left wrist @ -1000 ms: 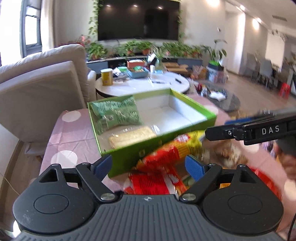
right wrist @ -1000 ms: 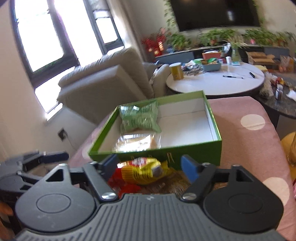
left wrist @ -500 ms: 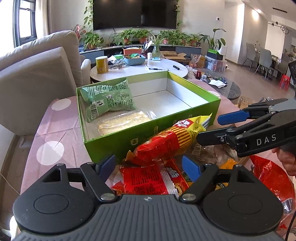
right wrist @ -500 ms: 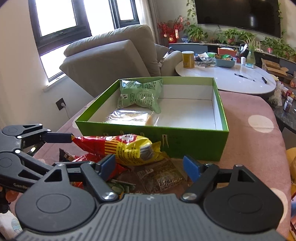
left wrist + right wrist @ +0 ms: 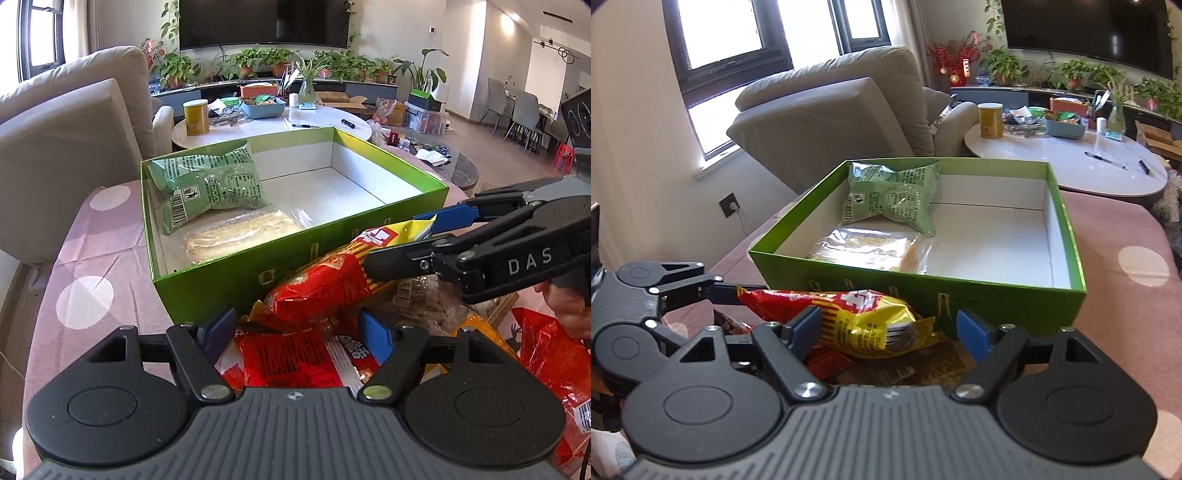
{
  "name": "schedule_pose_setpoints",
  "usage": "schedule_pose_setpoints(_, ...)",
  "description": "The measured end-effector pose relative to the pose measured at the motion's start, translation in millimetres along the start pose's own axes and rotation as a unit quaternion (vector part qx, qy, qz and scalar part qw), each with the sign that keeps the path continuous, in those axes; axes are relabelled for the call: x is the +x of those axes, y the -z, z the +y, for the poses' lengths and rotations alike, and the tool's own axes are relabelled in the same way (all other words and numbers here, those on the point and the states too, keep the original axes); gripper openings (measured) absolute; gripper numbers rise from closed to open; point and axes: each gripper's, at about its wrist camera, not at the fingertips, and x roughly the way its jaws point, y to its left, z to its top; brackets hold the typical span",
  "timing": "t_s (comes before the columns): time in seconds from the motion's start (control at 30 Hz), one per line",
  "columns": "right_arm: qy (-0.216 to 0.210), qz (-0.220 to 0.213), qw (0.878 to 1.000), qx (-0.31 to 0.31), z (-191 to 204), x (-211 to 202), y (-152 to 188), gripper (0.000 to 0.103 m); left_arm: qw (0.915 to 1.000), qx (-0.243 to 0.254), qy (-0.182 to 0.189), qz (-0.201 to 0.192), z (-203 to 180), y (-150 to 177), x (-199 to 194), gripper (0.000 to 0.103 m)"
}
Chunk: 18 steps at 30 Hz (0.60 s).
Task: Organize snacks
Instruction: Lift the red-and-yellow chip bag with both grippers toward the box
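Observation:
A red and yellow snack bag [image 5: 332,280] lies on a pile of snacks in front of an open green box [image 5: 295,266]. My left gripper [image 5: 297,332] straddles its red end. The jaws are closing, and gaps still show beside the pads. My right gripper [image 5: 417,240] reaches in from the right, open, with the bag's yellow end between its fingers. In the right wrist view the bag [image 5: 864,321] sits between the right gripper [image 5: 890,328] fingers, with the left gripper [image 5: 738,306] at its red tip. The green box [image 5: 997,299] holds a green packet [image 5: 890,195] and a clear biscuit pack [image 5: 864,247].
A flat red packet [image 5: 291,358], a brownish clear pack [image 5: 424,295] and a red bag [image 5: 546,350] lie under and beside the snack bag. The pink dotted tablecloth [image 5: 92,258] covers the table. A grey sofa [image 5: 66,147] and a round white table [image 5: 258,129] stand behind. A hand [image 5: 569,310] holds the right gripper.
Both grippers have sunk and closed in on the red and yellow bag. The left jaws have narrowed around its red end. The right fingers now reach around its yellow end.

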Motion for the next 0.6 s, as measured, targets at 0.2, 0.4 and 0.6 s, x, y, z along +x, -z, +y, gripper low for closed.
schedule_pose_setpoints(0.2,-0.029,0.004,0.999,0.017,-2.6,5.5,-2.2,0.076,0.9999,0.004,0.010,0.000,0.4,-2.6,6.6,0.062)
schedule_pose_setpoints(0.4,-0.031,-0.006,0.999,0.020,4.5,2.4,-4.0,0.076,0.9998,0.002,0.018,-0.005,-0.4,-5.7,2.4,0.060)
schedule_pose_setpoints(0.6,-0.031,-0.035,0.999,0.008,19.2,-19.0,-8.7,0.075,0.9990,0.010,0.026,-0.036,-7.6,-13.3,-21.9,0.060)
